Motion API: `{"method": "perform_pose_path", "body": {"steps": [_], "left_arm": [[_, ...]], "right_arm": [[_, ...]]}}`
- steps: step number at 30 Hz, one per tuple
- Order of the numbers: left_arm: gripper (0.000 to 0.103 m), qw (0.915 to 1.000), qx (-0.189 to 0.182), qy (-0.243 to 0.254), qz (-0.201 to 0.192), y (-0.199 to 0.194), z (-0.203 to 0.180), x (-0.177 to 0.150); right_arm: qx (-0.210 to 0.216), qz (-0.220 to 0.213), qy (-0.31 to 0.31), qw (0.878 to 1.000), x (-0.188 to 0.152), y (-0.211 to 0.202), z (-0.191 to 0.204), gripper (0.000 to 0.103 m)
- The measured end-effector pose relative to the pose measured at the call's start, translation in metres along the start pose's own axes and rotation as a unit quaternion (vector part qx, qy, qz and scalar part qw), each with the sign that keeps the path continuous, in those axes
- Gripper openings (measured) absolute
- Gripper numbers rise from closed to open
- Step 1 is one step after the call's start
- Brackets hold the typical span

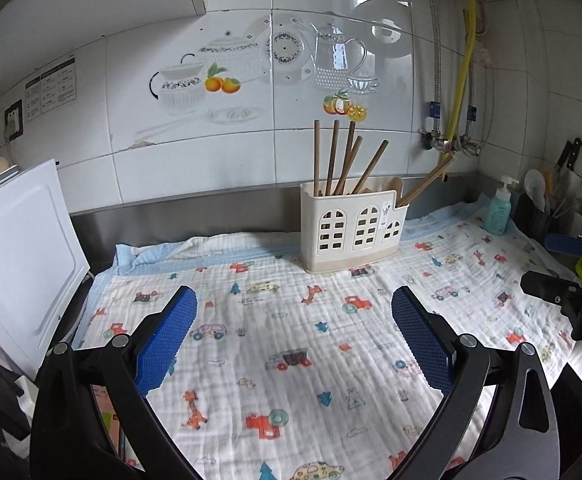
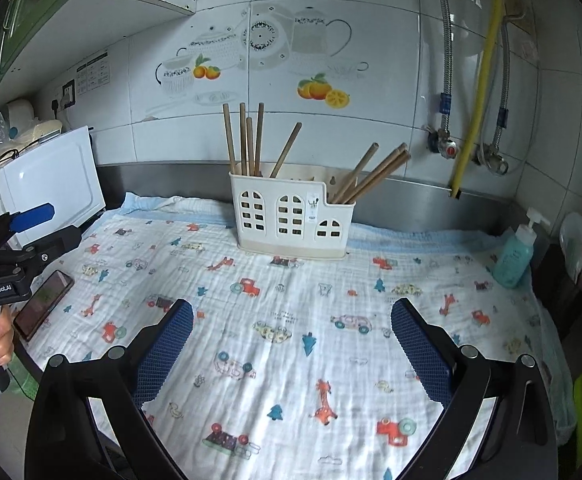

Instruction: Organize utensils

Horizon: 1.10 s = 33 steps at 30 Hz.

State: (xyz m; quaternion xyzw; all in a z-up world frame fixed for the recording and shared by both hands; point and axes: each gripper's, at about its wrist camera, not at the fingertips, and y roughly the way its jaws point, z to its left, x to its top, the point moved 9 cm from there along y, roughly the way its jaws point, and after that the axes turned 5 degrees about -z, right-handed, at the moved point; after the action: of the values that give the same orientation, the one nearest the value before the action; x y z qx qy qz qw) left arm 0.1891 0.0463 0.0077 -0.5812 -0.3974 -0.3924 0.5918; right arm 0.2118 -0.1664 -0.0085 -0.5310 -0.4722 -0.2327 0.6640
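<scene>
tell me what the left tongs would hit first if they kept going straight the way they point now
Probably the cream utensil holder with the chopsticks, slightly right of centre ahead. The open left tongs seem tilted down somewhat, so they might meet the printed cloth first; depth is unclear.

Cloth [image 2: 291, 340] in front of holder [image 2: 291, 220] lies bare, so grippers have open room across the middle & front. Holder stands at the back by the steel backsplash, chopsticks [image 2: 247, 140] sticking up & fanning right, blocking approach from above-right. Soap bottle [image 2: 517, 252] on the right edge, dark utensil pot [image 1: 535, 216] just beside it. White appliance [image 2: 51, 184] walls off the left; phone [image 2: 43, 304] at the left front edge
</scene>
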Motion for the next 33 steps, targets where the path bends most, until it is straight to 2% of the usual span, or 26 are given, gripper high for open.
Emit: {"method": "perform_pose_path", "body": {"steps": [4,11,33], "left_arm": [[0.097,1.0,0.005,-0.006,-0.002,-0.008,0.002,-0.005],[0.097,0.9994,0.009,-0.008,-0.034,-0.025,0.001,-0.001],[0.097,0.9989,0.004,-0.011,-0.046,-0.042,-0.011,-0.008]], "right_arm": [[-0.003,0.002,0.012,1.0,-0.008,-0.005,0.001,0.096],[-0.004,-0.009,0.029,1.0,-0.01,-0.019,0.0,0.096],[-0.005,-0.029,0.04,0.999,-0.014,-0.042,0.004,0.096]]}}
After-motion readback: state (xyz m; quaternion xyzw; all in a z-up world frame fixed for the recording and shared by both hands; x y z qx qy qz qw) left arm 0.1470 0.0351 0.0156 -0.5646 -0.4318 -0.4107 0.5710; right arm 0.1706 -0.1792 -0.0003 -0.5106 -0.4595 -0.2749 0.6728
